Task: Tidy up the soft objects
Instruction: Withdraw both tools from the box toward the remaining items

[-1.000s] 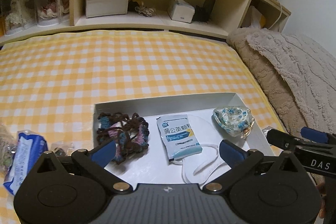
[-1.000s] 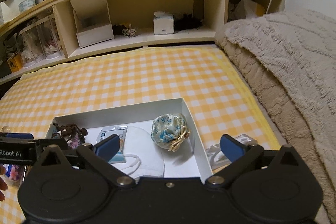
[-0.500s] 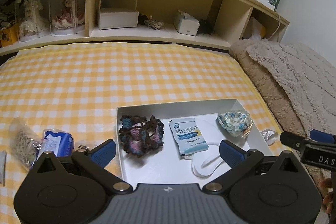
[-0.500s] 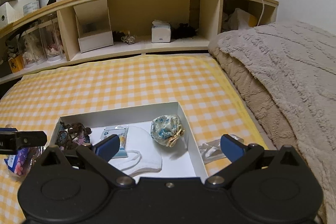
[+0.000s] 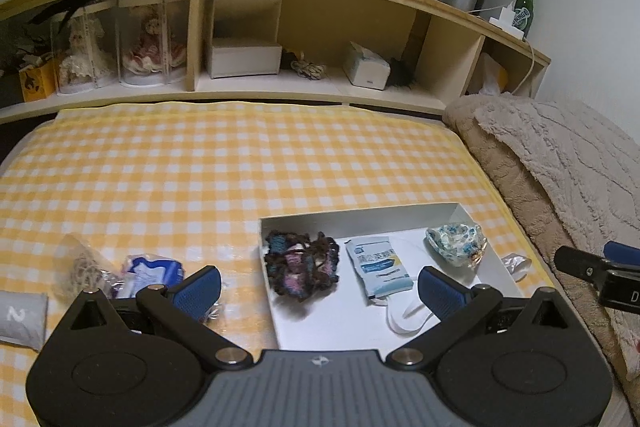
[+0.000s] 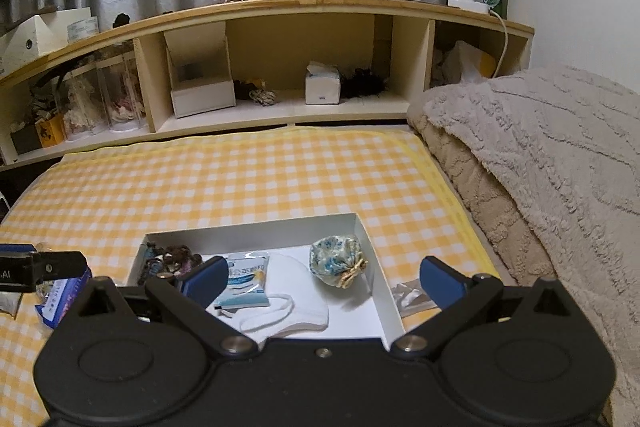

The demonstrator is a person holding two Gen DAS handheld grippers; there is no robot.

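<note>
With both the left gripper and right gripper released and empty above the white box, the next pick should probably be the blue tissue pack left of it on the bed: descend squarely, pinch mid-body.

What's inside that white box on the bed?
The white box holds a dark crocheted piece, a blue-and-white packet, a white face mask and a floral pouch. The packet covers part of the mask.
</note>
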